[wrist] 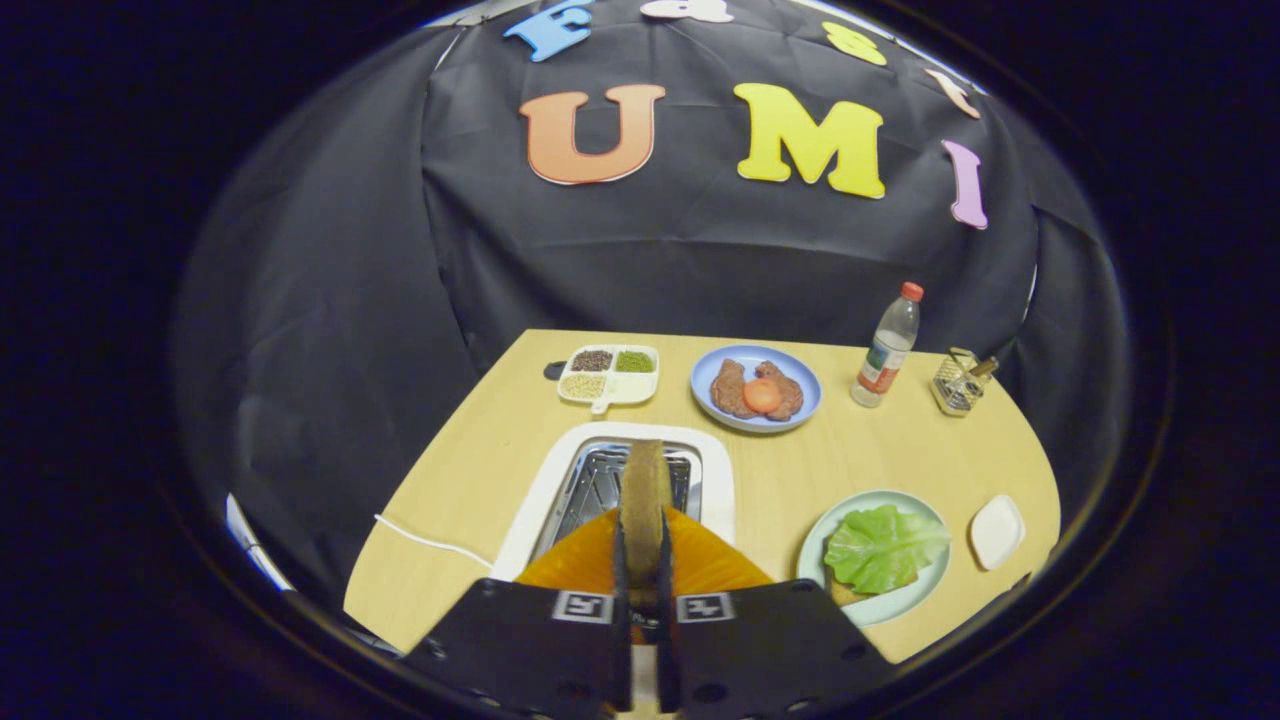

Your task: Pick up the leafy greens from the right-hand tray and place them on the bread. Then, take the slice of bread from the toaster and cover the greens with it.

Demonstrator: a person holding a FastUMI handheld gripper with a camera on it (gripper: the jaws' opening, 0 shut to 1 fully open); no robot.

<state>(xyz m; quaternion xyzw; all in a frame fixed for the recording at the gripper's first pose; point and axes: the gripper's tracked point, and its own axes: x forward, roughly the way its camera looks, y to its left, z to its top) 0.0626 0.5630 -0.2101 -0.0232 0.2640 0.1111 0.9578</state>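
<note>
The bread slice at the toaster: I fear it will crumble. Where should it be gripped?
By its flat faces near the top edge, from above. The slice stands on edge above the toaster, and the gripper is shut on it this way.

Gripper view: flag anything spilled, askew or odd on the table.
Nothing stands out. The tongs are shut on the bread slice, upright over the toaster; the leafy greens lie neatly on the green plate.

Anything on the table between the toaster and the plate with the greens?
No. In the gripper view, only bare table lies between the toaster and the greens plate. The gripper is shut on the bread slice above the toaster.
</note>
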